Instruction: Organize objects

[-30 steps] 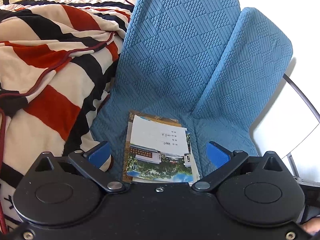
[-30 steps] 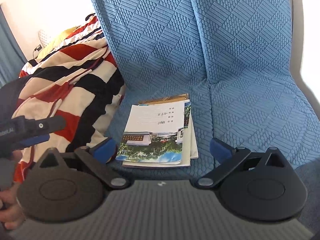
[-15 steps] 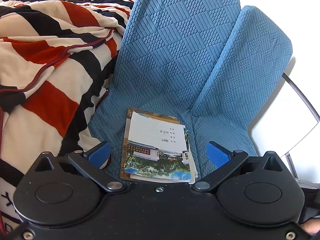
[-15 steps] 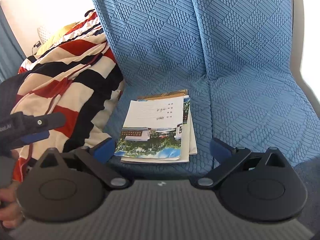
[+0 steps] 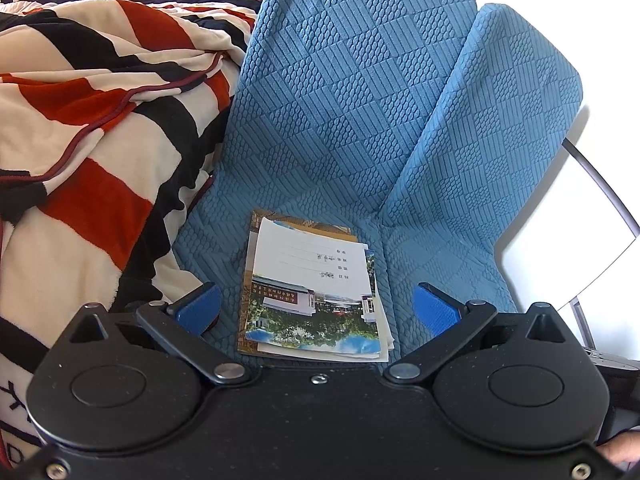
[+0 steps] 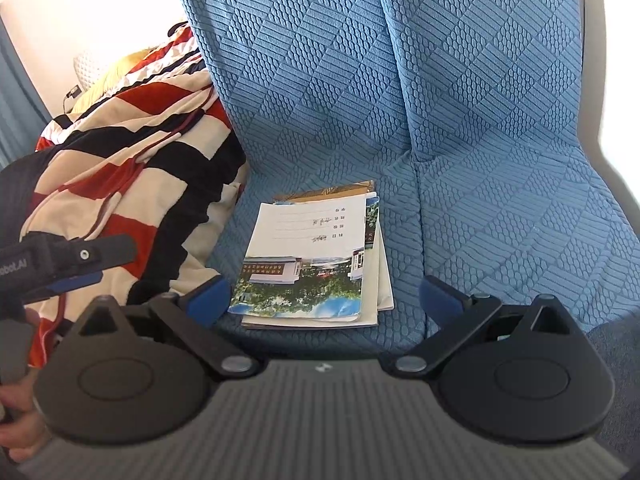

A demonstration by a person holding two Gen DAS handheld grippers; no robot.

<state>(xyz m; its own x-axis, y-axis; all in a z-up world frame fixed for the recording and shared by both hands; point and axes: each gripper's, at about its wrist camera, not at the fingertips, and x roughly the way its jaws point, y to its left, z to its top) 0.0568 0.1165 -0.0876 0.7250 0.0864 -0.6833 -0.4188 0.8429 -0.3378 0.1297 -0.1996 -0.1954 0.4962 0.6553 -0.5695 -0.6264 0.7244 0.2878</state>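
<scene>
Left gripper [image 5: 316, 308] and right gripper [image 6: 324, 296] spread wide, empty, above booklets [image 6: 308, 264]

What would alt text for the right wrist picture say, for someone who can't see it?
A small stack of booklets lies on a blue quilted seat, framed by the open right gripper just short of it. A striped blanket is heaped to the left.

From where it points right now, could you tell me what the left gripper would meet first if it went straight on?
Most likely the stack of booklets lying on the blue chair seat. The open left gripper frames it between its fingers. Depth is unclear, so it might pass over the stack and reach the chair's backrest instead.
</scene>
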